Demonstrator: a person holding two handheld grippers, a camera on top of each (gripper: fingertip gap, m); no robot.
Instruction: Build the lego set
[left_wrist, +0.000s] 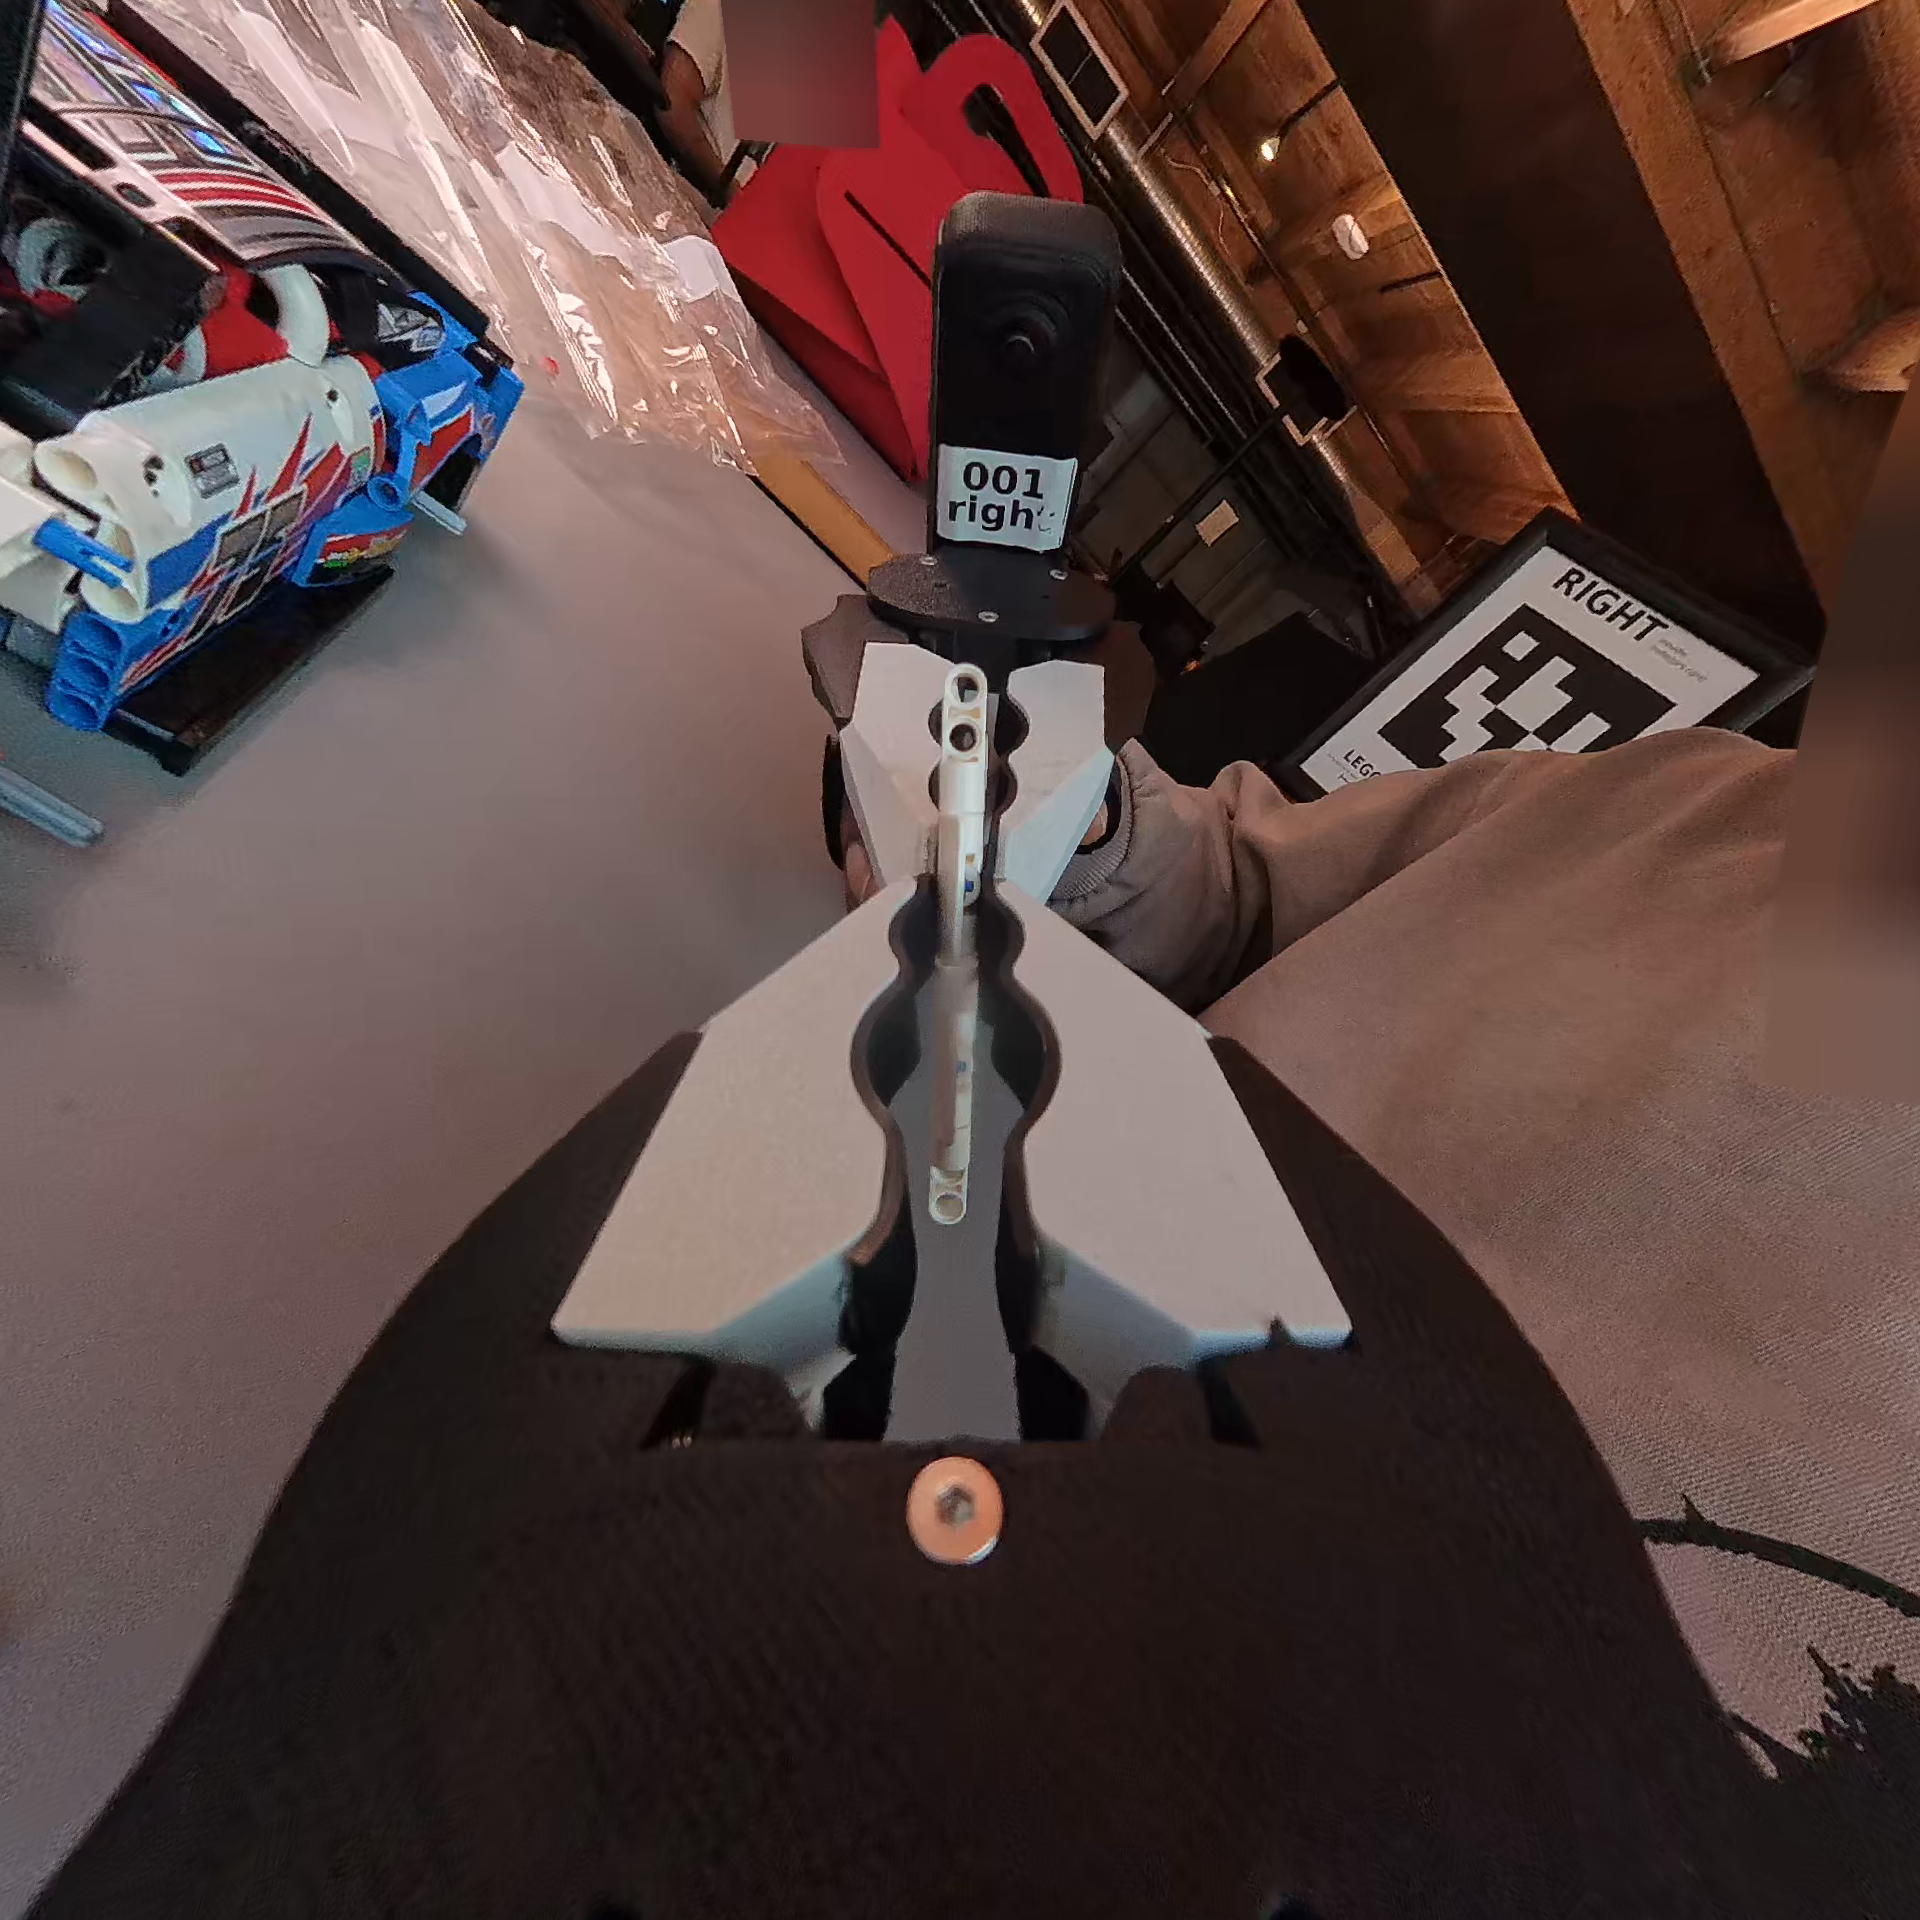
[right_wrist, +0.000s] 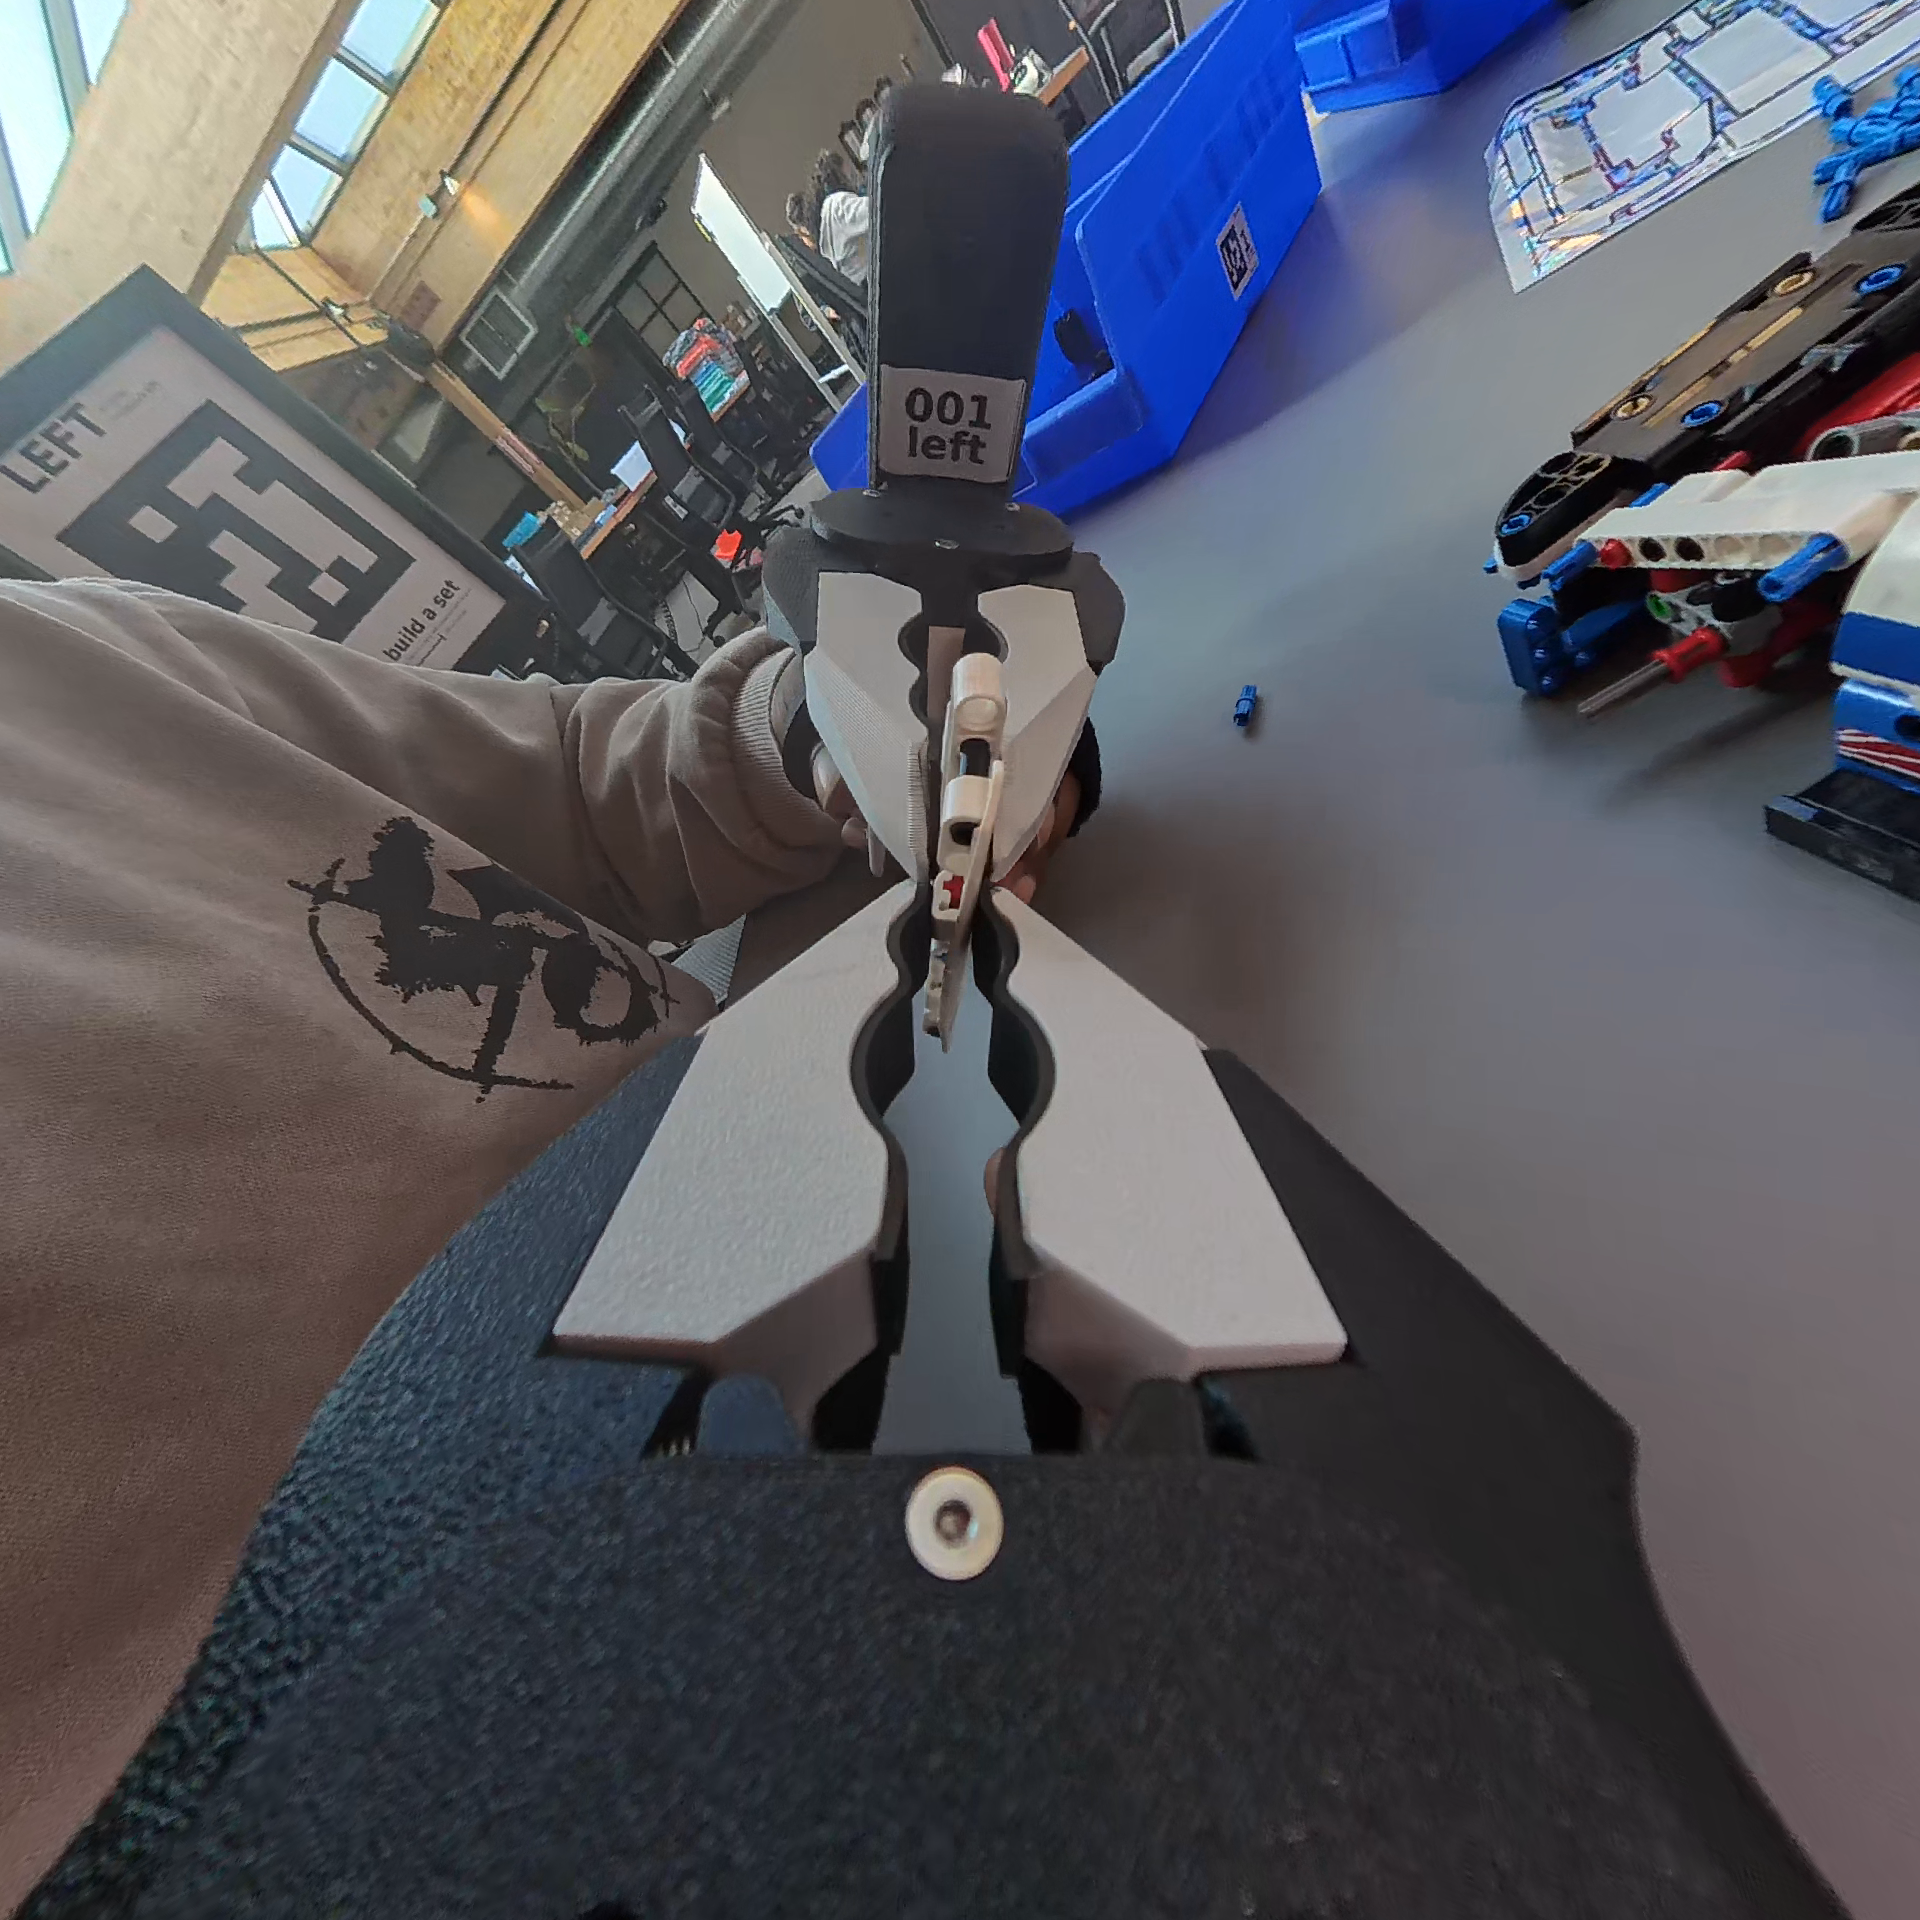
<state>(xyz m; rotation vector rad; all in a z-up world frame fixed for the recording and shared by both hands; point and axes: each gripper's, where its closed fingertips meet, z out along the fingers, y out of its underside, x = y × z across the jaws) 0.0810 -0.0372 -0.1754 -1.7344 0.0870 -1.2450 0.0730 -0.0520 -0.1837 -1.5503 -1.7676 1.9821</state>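
Roughly at the middle of both views, the two grippers meet tip to tip above the grey bench (left_wrist: 499, 831), both pinching one white lego assembly (left_wrist: 958, 831).

Going left to right in the left wrist view: the part-built lego car (left_wrist: 239, 488), white, blue and red, stands on the bench at far left, with clear plastic bags (left_wrist: 582, 260) behind it. At centre, the left gripper (left_wrist: 961, 904) has its fingers (left_wrist: 810, 1091) pressed onto the near part of the thin white beam, which runs back between them. Facing it, the right gripper (left_wrist: 971, 821) grips the far part. A beige sleeve (left_wrist: 1299, 862) and a framed marker board (left_wrist: 1548, 665) fill the right.

In the right wrist view, a second framed marker board (right_wrist: 208, 499) and the beige sweatshirt (right_wrist: 260, 883) lie left. At centre, the right gripper (right_wrist: 951, 909) fingers (right_wrist: 1122, 1122) pinch the lower end of the assembly (right_wrist: 966, 790), which shows a small red piece; the left gripper (right_wrist: 951, 831) holds its upper part. Further right, a small blue pin (right_wrist: 1245, 709) lies alone on the bench (right_wrist: 1351, 1039), a blue bin (right_wrist: 1164, 260) stands behind, and the car (right_wrist: 1745, 561) sits at far right beside a sticker sheet (right_wrist: 1683, 125).
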